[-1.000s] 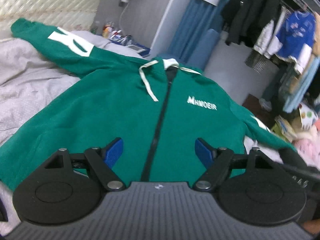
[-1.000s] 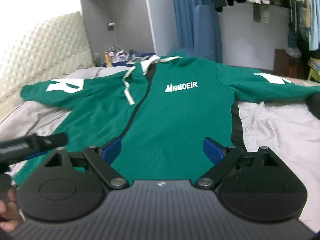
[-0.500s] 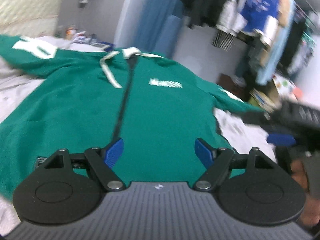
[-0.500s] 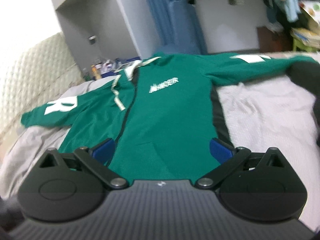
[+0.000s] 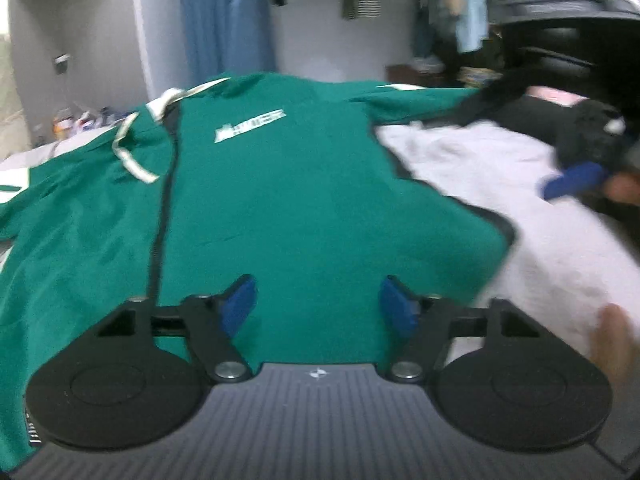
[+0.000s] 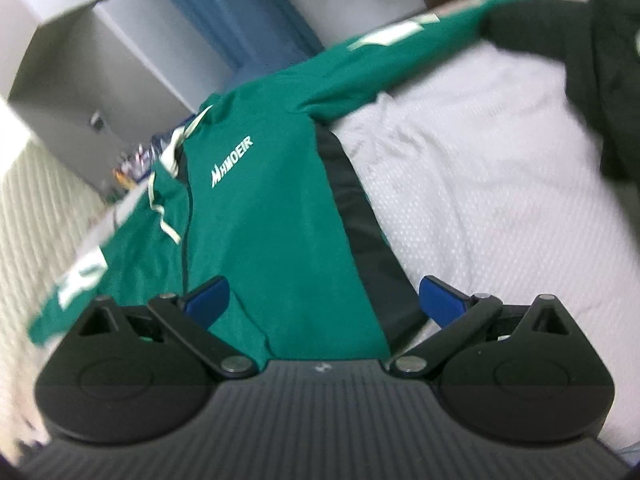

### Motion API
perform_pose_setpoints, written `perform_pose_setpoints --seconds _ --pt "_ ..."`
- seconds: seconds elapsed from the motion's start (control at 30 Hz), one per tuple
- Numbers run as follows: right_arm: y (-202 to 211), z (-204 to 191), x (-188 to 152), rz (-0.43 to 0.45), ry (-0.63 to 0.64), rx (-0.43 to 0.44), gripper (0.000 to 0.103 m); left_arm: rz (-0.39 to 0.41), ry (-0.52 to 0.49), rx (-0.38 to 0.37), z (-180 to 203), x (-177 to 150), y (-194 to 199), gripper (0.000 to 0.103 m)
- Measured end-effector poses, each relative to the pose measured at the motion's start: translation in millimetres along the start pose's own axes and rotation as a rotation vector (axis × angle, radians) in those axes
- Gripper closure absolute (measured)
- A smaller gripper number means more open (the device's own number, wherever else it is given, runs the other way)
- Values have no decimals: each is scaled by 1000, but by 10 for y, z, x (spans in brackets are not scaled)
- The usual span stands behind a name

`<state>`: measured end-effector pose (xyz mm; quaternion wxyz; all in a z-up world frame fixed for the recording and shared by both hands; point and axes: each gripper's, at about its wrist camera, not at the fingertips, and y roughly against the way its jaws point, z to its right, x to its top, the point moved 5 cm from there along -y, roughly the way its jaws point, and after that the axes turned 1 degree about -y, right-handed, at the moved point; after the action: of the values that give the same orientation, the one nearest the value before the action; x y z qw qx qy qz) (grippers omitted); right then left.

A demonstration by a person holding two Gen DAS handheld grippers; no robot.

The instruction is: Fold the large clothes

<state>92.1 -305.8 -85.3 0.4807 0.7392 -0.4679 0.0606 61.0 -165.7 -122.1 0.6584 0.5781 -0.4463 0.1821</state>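
Green zip hoodie [image 5: 280, 208]: lay flat and unfolded on the bed [image 5: 500, 184], frame centre, sleeves spread; left claw [image 5: 318, 306], just narrowing, and right claw [image 6: 324, 300] both apart, empty; folding unstarted.

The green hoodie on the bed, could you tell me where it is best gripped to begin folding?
I would take the green hoodie by its right sleeve, near the cuff. It lies flat and stretched out sideways over the white bedding, so come from above and pinch the free edge, then carry it across the chest.
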Motion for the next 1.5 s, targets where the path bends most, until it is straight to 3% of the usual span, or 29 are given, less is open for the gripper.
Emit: perform_pose_setpoints --seconds 0.13,0.33,0.5,0.6,0.7,0.83,0.87,0.93,1.0,1.13,1.3,1.43,1.5 --pt "-155 97 -21 -51 -87 38 0 -40 161 27 -490 27 -239 70" --pt "-490 256 1 -86 -129 -64 0 -101 415 -26 -1135 -73 -563 73" --pt "-722 284 58 -109 -123 -80 0 -93 403 -13 -1177 -62 -628 73" --pt "-790 198 -6 -186 -155 54 0 -85 414 -24 -1170 -57 -643 73" --pt "-693 39 -32 -193 -127 173 0 -72 456 -65 -1180 -48 -583 73" --pt "-546 -132 22 -190 -139 356 0 -17 501 -237 -1118 51 -397 68" --pt "-520 -178 29 -195 -151 409 0 1 484 -291 -1063 86 -340 66" --pt "-534 -277 50 -210 -167 469 0 40 440 -376 -941 136 -227 48" --pt "-568 -373 109 -219 -169 502 0 58 364 -441 -765 167 -129 45" --pt "-661 -494 192 -246 -151 522 0 54 144 -477 -296 135 -48 44" --pt "-753 -428 143 -274 -155 464 0 -26 -41 -382 67 -47 -191 44" --pt "-752 -328 136 -267 -185 457 0 -22 -221 -280 215 -135 -226 45" --pt "-756 -298 115 -269 -163 417 0 -36 -233 -261 209 -145 -258 51"
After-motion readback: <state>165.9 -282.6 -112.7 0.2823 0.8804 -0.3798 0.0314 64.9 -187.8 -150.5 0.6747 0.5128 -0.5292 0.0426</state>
